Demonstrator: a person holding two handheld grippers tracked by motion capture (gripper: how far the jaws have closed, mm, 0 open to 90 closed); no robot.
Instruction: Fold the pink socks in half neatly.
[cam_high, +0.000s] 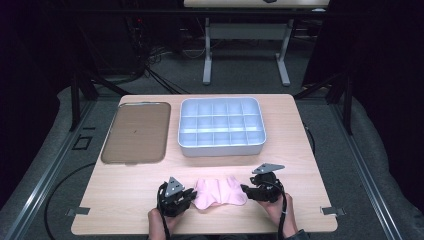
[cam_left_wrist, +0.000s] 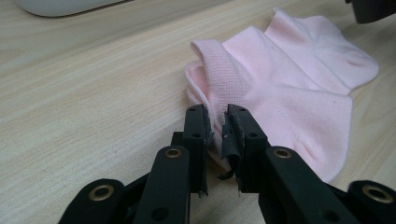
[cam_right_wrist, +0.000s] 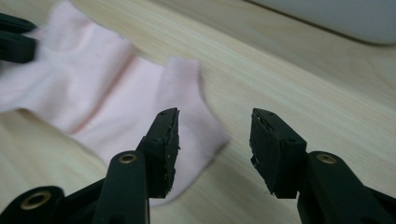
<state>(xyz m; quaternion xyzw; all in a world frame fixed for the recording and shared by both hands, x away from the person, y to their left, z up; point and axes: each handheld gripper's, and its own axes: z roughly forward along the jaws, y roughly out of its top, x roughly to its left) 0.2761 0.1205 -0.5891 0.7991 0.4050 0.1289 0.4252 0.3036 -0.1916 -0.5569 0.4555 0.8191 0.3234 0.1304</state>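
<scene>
Two grippers flank a pink sock (cam_high: 220, 192) lying near the front edge of the wooden surface (cam_high: 125, 190). At the sock's left end, the left gripper (cam_left_wrist: 216, 122) has its jaws pressed together on the ribbed cuff. At its right end, the right gripper (cam_right_wrist: 214, 135) has its jaws spread wide, one over the sock's edge. Farther back sit a white compartment tray (cam_high: 221, 149) and a brown tray (cam_high: 136, 132).

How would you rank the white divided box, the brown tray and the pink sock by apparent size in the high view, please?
1. White divided box, the largest.
2. Brown tray, slightly smaller in outline.
3. Pink sock, clearly the smallest, though it lies nearest the camera.
</scene>
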